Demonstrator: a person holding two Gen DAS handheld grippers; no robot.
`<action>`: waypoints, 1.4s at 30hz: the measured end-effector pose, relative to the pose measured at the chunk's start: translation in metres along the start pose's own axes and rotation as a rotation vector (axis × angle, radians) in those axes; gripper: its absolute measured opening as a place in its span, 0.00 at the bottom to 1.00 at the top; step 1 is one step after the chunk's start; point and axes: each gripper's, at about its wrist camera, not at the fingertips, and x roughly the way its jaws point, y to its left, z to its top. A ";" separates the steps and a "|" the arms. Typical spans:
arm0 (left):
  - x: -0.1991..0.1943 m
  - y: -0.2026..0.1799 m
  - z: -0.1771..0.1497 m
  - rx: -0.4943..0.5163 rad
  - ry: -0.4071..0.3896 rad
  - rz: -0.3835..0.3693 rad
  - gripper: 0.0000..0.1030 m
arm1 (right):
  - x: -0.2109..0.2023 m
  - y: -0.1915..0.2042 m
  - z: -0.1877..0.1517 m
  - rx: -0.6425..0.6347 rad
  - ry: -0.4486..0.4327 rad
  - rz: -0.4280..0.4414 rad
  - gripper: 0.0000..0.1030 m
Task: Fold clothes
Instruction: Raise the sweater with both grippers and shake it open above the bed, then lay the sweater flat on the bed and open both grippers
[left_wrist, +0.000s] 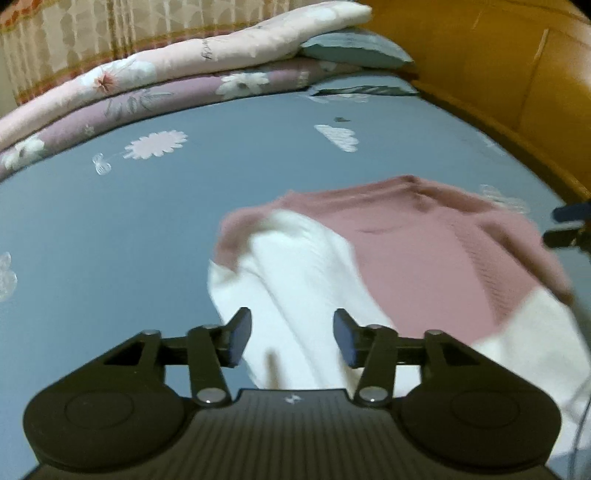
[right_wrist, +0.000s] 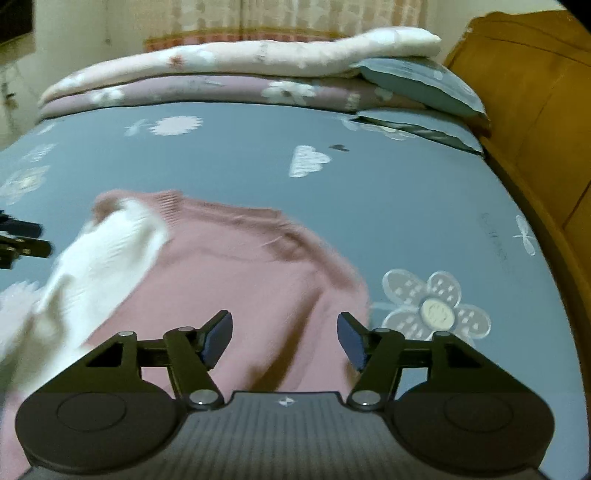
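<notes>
Right wrist: sweater (right_wrist: 240, 280) mid-bedsheet (right_wrist: 240, 166).

Your pink sweater (left_wrist: 424, 254) with its white sleeve (left_wrist: 295, 266), on a blue-grey sheet (right_wrist: 240, 162) printed with pale flowers, beyond the sweater your pink and mauve floral quilts (right_wrist: 221, 70), orange-brown headboard (right_wrist: 535, 110) beside them.

— What covers the bed?
— A blue-grey bedsheet (right_wrist: 240, 166) printed with pale flowers.
— And at the far edge?
— Folded pink and mauve floral quilts (left_wrist: 177, 70), a blue-grey pillow (right_wrist: 424, 83) at their right end, and an orange-brown wooden headboard (right_wrist: 535, 92) on the right.
</notes>
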 end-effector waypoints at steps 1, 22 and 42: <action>-0.008 -0.006 -0.007 -0.007 0.002 -0.026 0.50 | -0.011 0.006 -0.007 -0.004 -0.001 0.020 0.69; -0.064 -0.066 -0.114 -0.039 0.026 -0.122 0.55 | -0.012 0.105 -0.141 0.097 0.154 0.250 0.99; -0.058 -0.091 -0.112 -0.022 -0.003 -0.177 0.55 | -0.081 -0.004 -0.139 0.240 -0.097 0.215 0.55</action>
